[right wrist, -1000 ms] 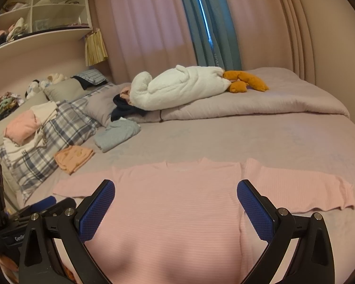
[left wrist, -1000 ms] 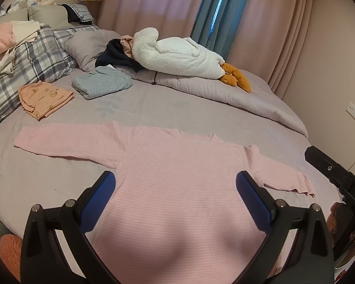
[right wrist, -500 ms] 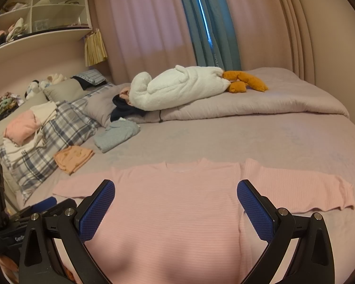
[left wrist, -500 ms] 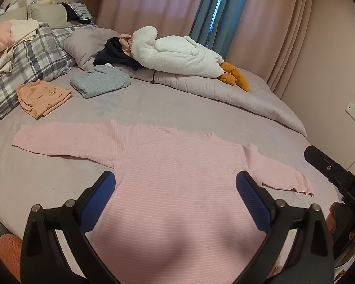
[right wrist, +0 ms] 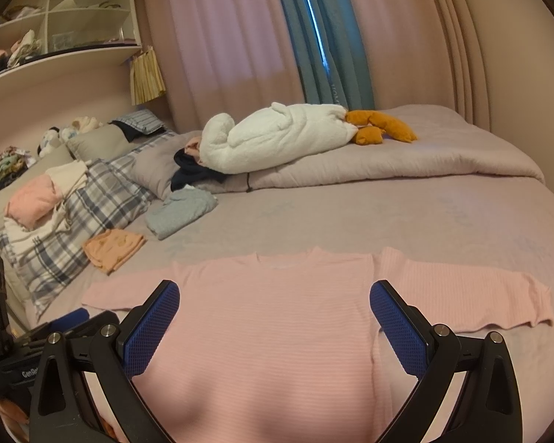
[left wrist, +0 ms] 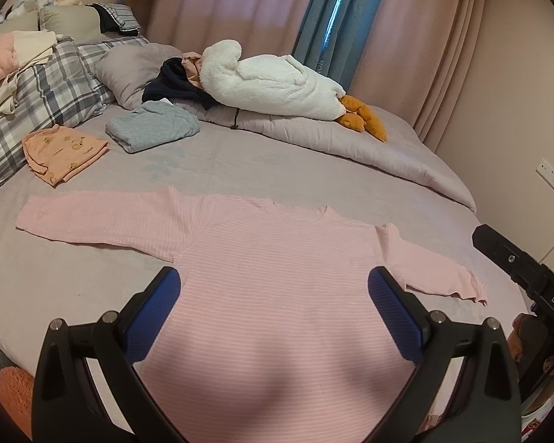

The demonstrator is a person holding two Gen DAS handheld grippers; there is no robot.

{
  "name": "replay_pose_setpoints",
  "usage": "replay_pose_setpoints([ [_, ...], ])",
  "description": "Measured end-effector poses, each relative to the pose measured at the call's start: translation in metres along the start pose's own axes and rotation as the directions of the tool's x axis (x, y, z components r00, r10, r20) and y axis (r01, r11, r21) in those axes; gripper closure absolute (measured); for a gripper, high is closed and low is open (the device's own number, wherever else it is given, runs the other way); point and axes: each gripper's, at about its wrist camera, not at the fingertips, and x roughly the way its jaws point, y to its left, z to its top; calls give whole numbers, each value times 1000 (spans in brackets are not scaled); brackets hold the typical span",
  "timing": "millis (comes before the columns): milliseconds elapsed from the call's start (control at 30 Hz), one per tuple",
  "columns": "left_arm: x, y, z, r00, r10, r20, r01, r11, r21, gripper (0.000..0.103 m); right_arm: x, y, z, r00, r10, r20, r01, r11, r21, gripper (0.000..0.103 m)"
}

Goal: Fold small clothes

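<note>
A pink striped long-sleeve top (left wrist: 277, 277) lies flat on the grey bed, both sleeves spread out; it also shows in the right wrist view (right wrist: 269, 317). My left gripper (left wrist: 273, 299) is open and empty, held above the top's lower body. My right gripper (right wrist: 273, 313) is open and empty, above the same top, a little to the right side. The right gripper's body (left wrist: 524, 277) shows at the right edge of the left wrist view. The left gripper's body (right wrist: 55, 336) shows at the lower left of the right wrist view.
A folded orange garment (left wrist: 62, 151) and a folded grey-blue garment (left wrist: 151, 125) lie at the back left. Plaid pillows (left wrist: 51, 92), a white plush goose (left wrist: 269, 81) and a rolled duvet (left wrist: 351, 147) line the far side. The bed's right edge (left wrist: 498, 277) is near.
Both views shifted only slightly; the left gripper drifted a little towards the left. The top has not moved and both grippers stay open.
</note>
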Motion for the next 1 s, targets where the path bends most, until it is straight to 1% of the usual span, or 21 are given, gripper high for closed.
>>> replay_pose_setpoints([
  [333,5,-1,-3,1000,-7,-23,7,1000,0,2,-1,0,-3,1000,-11,10,11,1000,11,1],
  [533,16,1,-6,999,-16,-51,15,1000,-7,2,-1,-2,-4,1000,-14,15,14,1000,21,1],
  [600,22,3,-8,998,-30,-55,30,1000,-8,2,-2,-5,-5,1000,-12,16,11,1000,29,1],
  [700,34,6,-12,996,-31,-79,30,999,-15,2,-1,-11,-4,1000,-13,15,12,999,52,1],
  [767,46,7,-18,994,-23,-110,23,1000,-9,2,-1,-15,-4,1000,-16,17,15,997,73,1],
  [833,59,9,-23,989,-22,-144,21,1000,-10,5,0,-20,-3,1000,-16,17,14,995,95,1],
  [967,78,13,-28,982,-30,-187,25,999,-31,8,0,-36,4,1000,-13,26,9,989,146,1],
  [1000,82,14,-29,980,-33,-196,26,999,-37,9,0,-42,9,999,-17,31,12,987,158,4],
])
